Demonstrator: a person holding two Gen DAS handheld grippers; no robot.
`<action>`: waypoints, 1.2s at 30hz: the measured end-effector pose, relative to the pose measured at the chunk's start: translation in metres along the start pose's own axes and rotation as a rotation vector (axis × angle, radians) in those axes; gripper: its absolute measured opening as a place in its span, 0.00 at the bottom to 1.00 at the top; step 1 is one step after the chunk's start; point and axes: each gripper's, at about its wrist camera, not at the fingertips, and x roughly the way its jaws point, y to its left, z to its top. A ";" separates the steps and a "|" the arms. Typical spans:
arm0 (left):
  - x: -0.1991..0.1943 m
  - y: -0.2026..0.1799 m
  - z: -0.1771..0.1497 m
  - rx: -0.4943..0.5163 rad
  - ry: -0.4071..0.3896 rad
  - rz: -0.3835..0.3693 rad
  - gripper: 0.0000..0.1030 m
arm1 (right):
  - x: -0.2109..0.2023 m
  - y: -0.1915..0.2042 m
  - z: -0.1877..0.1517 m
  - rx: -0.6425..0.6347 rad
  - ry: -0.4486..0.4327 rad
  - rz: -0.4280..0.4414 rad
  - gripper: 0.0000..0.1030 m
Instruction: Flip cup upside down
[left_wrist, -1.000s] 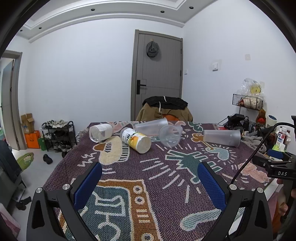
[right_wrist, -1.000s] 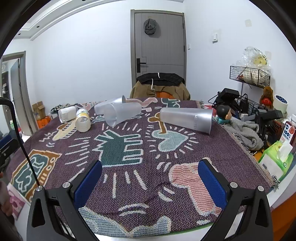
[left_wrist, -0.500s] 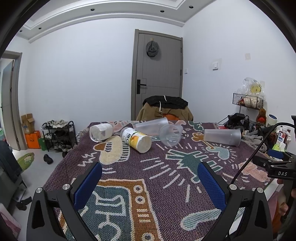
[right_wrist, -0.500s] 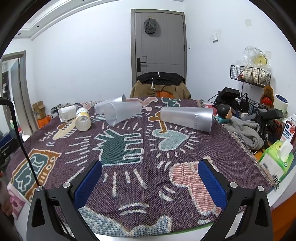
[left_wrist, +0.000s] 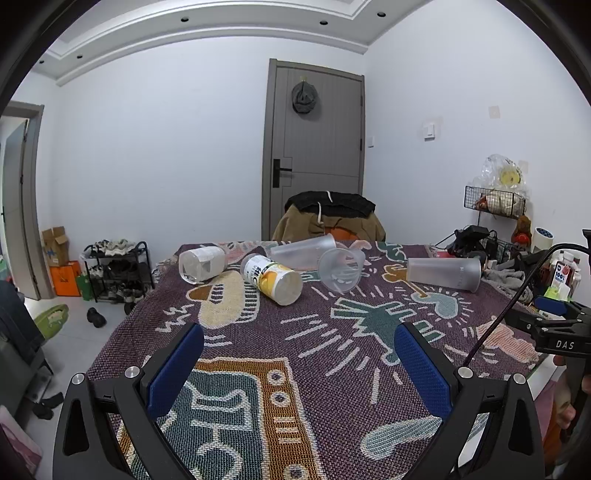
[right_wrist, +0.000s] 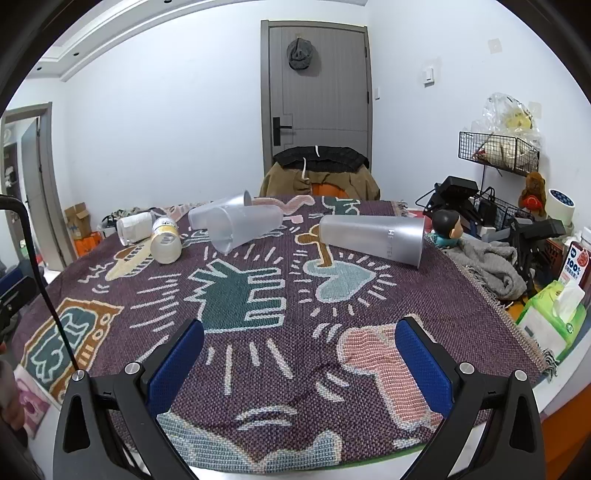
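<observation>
Several cups lie on their sides on a patterned purple cloth (left_wrist: 332, 350). A tall frosted cup (right_wrist: 373, 240) lies at the right; it also shows in the left wrist view (left_wrist: 443, 272). Two frosted cups (right_wrist: 240, 221) lie together near the middle, also seen in the left wrist view (left_wrist: 332, 264). A yellow-labelled cup (left_wrist: 271, 278) and a clear cup (left_wrist: 203, 262) lie at the left. My left gripper (left_wrist: 299, 367) is open and empty over the near cloth. My right gripper (right_wrist: 299, 367) is open and empty, well short of the tall cup.
A chair with draped jackets (right_wrist: 319, 173) stands behind the table. Grey cloth (right_wrist: 491, 266), a tissue pack (right_wrist: 554, 314), a figurine (right_wrist: 445, 227) and wire baskets (right_wrist: 498, 147) crowd the right edge. A shoe rack (left_wrist: 118, 269) stands on the floor at the left.
</observation>
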 end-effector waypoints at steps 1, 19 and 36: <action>0.000 0.000 0.000 0.000 0.000 -0.001 1.00 | 0.000 0.000 0.000 0.000 -0.002 0.000 1.00; 0.008 0.007 0.014 0.015 0.014 -0.016 1.00 | 0.008 -0.002 0.016 0.029 0.018 0.008 1.00; 0.046 0.019 0.061 0.006 0.059 -0.038 1.00 | 0.065 -0.001 0.099 0.175 0.111 0.105 1.00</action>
